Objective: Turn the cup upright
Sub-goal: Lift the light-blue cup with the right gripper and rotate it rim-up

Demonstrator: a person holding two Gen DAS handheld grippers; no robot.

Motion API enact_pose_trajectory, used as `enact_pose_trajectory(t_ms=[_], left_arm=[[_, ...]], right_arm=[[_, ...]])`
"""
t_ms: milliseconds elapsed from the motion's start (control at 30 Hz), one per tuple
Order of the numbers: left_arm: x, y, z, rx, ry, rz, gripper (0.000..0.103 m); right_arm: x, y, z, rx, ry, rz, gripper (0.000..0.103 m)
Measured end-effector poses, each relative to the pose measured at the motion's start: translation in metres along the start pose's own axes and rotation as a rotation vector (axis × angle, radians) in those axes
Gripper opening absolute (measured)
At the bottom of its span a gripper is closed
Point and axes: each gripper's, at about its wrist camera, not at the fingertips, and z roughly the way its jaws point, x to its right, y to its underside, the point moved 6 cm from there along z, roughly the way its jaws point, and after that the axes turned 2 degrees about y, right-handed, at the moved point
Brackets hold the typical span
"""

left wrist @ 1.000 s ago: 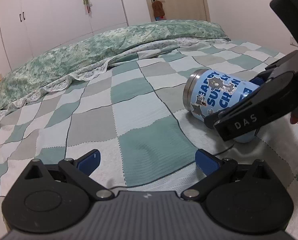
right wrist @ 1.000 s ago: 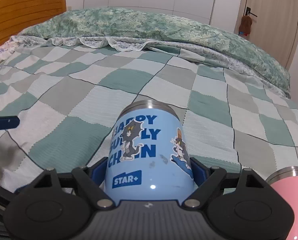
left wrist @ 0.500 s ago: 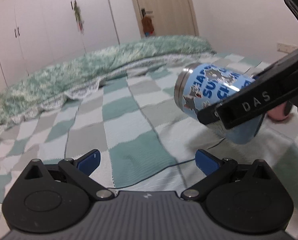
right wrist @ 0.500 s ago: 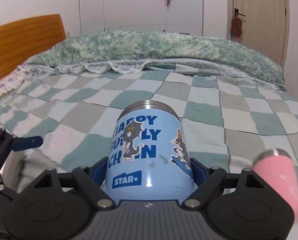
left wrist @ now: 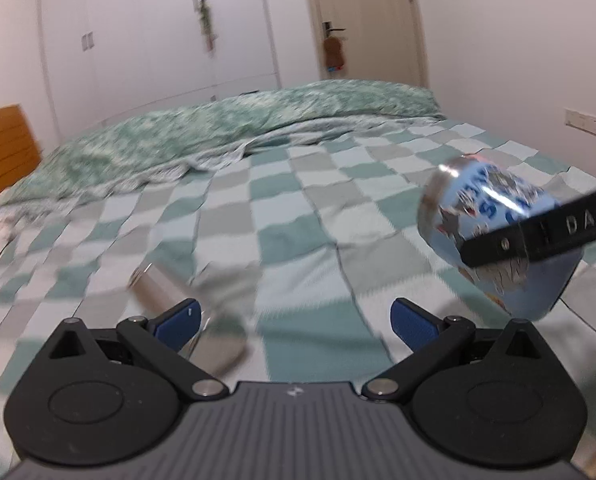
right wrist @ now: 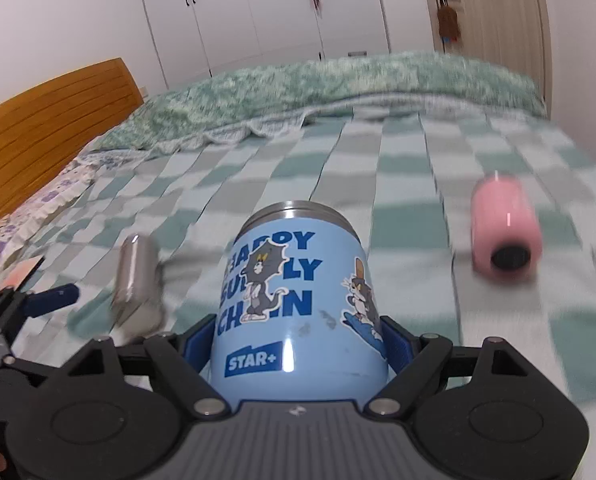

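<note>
Tool (right wrist: 298,344) tight around blue cup (right wrist: 293,304).

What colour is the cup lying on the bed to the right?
Pink, clearest in the right wrist view.

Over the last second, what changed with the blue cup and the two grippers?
The right gripper has lifted the blue cup off the checked blanket and holds it in the air, still tilted. Its grip stayed shut on the cup. The left gripper stayed open and empty, now near a silver cup.
</note>
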Motion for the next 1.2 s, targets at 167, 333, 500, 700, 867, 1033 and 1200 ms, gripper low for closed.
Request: enact_pose_trajectory(t_ms=[167,333,500,700,867,1033,1200], left_arm=[[0.001,0.023,-0.043,-0.026,-0.057,-0.035,0.103],[0.01,0.048,-0.068,-0.056,-0.077,-0.097,0.103],[0.016,0.066,-0.086,-0.079,-0.102,-0.186,0.103],[0.021,0.071,-0.107,-0.076,-0.13,-0.199,0.103],[0.028,0.069,-0.12,-0.073,-0.145,-0.211,0.103],[0.048,0.061,-0.129,-0.052,-0.116,-0.217,0.103],[0.07,0.046,-0.128,-0.028,-0.07,-0.218,0.103]], right_arm=[[-0.006,0.042,-0.01,-0.027,-0.015,0.062,0.083],[-0.015,0.078,-0.009,-0.059,0.034,0.092,0.083],[-0.024,0.103,-0.003,-0.044,0.094,0.1,0.083],[-0.024,0.102,-0.005,-0.024,0.104,0.091,0.084],[-0.015,0.095,-0.022,0.004,-0.012,0.111,0.099],[-0.005,0.084,-0.062,0.096,-0.084,0.048,0.103],[0.027,0.074,-0.091,0.163,-0.084,0.001,0.103]])
